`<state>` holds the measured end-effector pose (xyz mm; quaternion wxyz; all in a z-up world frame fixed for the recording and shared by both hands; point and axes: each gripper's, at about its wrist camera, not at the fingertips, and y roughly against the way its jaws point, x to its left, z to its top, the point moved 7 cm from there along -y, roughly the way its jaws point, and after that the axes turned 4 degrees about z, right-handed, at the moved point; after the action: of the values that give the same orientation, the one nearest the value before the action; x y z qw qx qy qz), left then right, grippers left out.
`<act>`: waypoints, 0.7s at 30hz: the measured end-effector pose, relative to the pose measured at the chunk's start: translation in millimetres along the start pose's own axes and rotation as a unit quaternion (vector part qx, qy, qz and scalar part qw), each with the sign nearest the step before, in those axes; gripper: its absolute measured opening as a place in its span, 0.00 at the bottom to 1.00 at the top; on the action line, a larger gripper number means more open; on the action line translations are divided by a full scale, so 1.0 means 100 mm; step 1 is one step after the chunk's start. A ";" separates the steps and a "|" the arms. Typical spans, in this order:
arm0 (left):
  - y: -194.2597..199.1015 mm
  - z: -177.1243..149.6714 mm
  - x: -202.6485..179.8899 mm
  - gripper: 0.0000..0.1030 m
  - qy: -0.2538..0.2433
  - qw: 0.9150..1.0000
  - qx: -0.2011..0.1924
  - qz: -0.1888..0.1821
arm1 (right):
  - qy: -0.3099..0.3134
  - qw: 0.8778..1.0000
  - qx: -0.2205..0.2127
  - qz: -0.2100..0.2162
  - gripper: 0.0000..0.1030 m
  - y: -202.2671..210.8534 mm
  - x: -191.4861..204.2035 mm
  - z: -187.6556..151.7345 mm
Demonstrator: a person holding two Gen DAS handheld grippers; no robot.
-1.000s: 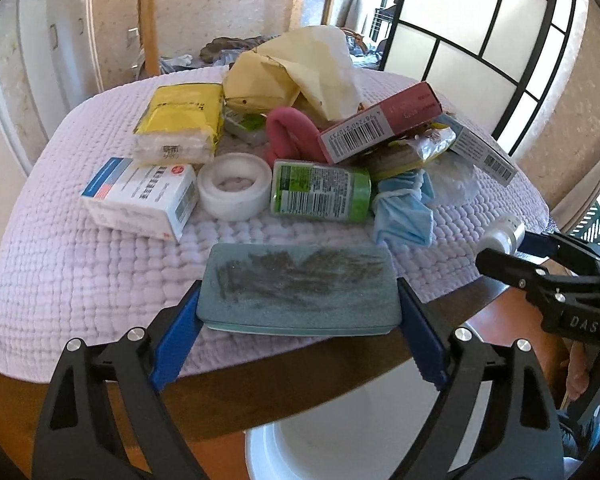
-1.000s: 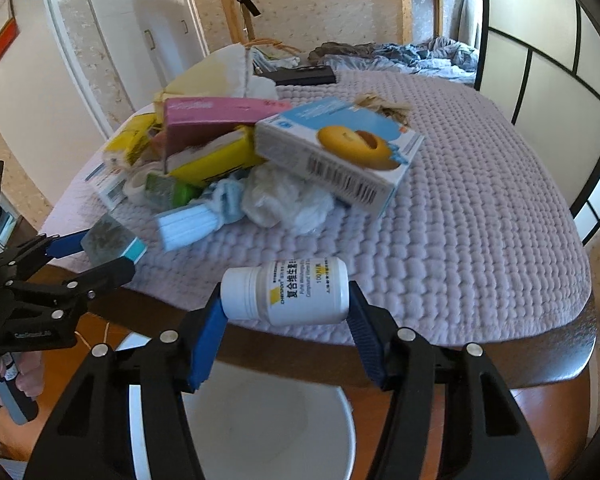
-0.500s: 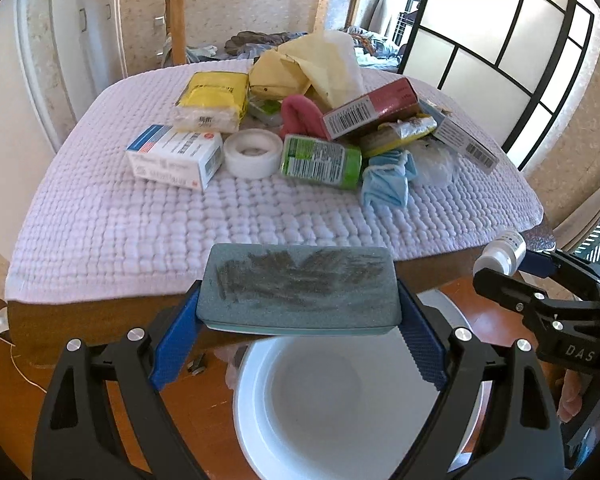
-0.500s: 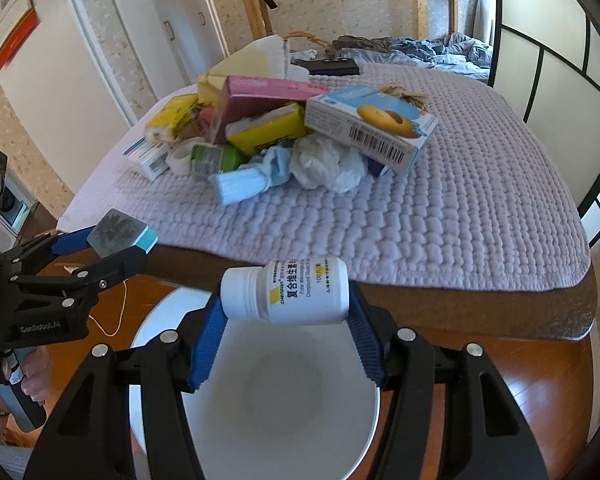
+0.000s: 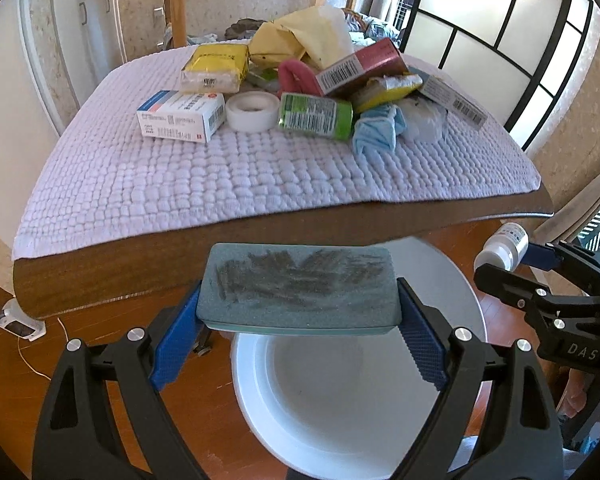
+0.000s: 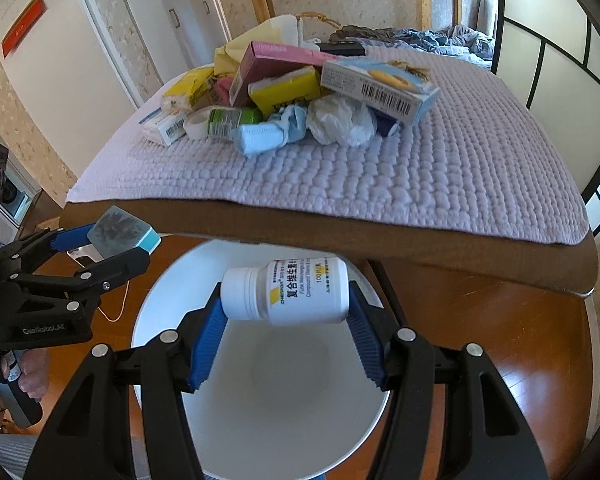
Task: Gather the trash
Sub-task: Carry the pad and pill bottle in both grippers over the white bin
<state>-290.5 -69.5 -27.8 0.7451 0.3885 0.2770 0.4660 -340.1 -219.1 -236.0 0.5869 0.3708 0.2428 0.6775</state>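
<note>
Your left gripper (image 5: 300,320) clamps a flat rectangular sponge (image 5: 298,286), gritty grey top w/ teal base. Your right gripper (image 6: 286,320) pinches a smooth white plastic pill bottle (image 6: 286,294) sideways. Both hang over the round white bin (image 6: 268,420), beside the quilted-cloth table (image 5: 180,268).

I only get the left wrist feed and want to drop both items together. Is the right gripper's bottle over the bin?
Observer: Yes. In the right wrist view the white bottle lies sideways in the right gripper, above the opening of the white bin.
Operator: How is it gripped?
Observer: End to end: one pad is on the cap, the other on the base.
Operator: And my sponge, seen from that side?
Observer: The sponge in the left gripper sits out by the bin's left rim, not over its middle.
</note>
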 end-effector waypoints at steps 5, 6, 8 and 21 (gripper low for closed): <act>-0.02 -0.06 -0.03 0.89 -0.003 1.000 0.013 -0.001 | 0.003 1.000 0.012 -0.007 0.56 -0.09 0.02 -0.10; -0.03 -0.07 -0.04 0.89 -0.005 1.000 0.016 0.001 | 0.005 1.000 0.016 -0.009 0.56 -0.10 0.02 -0.13; -0.03 -0.10 -0.06 0.89 -0.009 1.000 0.020 0.005 | 0.006 1.000 0.019 -0.010 0.56 -0.12 0.03 -0.16; -0.18 -0.32 -0.15 0.89 -0.023 0.998 0.049 0.023 | 0.004 0.999 0.037 -0.020 0.56 -0.29 0.06 -0.25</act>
<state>-312.9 -77.1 -59.3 0.7208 0.4414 0.2732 0.4594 -342.7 -204.8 -271.8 0.5855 0.3851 0.2775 0.6572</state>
